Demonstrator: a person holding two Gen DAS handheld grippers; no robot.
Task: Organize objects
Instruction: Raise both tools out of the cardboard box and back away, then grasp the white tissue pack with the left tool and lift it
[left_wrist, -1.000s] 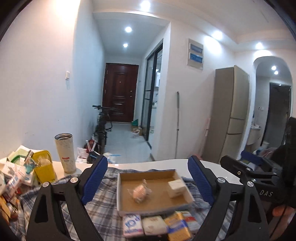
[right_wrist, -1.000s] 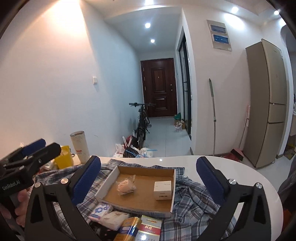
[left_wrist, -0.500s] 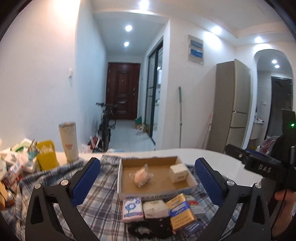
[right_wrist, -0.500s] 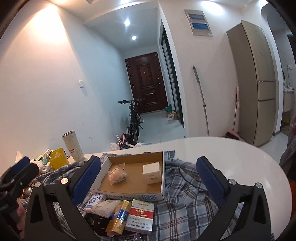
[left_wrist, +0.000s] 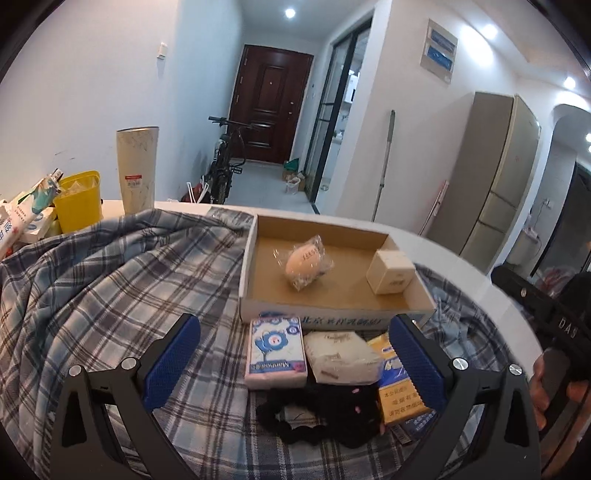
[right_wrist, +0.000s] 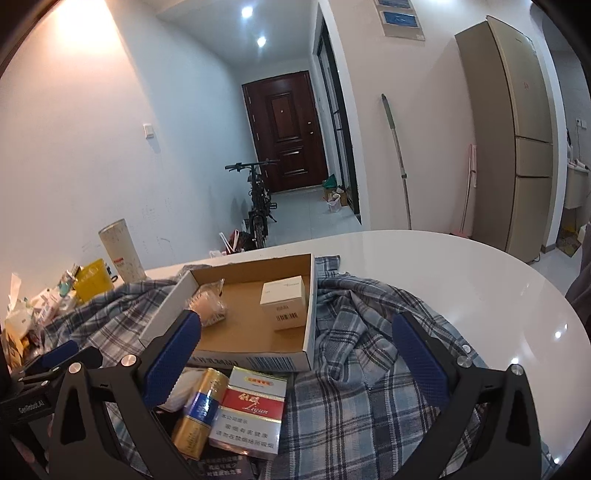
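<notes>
Both the left gripper (left_wrist: 295, 354) and right gripper (right_wrist: 295, 354) are held wide open and empty above small packets (left_wrist: 276, 352) lined up near the shallow brown cardboard tray (left_wrist: 332, 317), presumably for loading.

Both grippers have dipped nearer the table; the left gripper (left_wrist: 293, 360) now hangs over the small packets; the right gripper (right_wrist: 295, 363) likewise.

On my right gripper's body (left_wrist: 565, 325) I read "DAS"; on my left gripper's body (right_wrist: 31, 402), "GenRobot.AI". The red-and-white cigarette pack (right_wrist: 251, 410) says "Liqun". The tissue pack (left_wrist: 275, 350) reads "Mankind", though I'm unsure. The Chinese print elsewhere is too small for me.
</notes>
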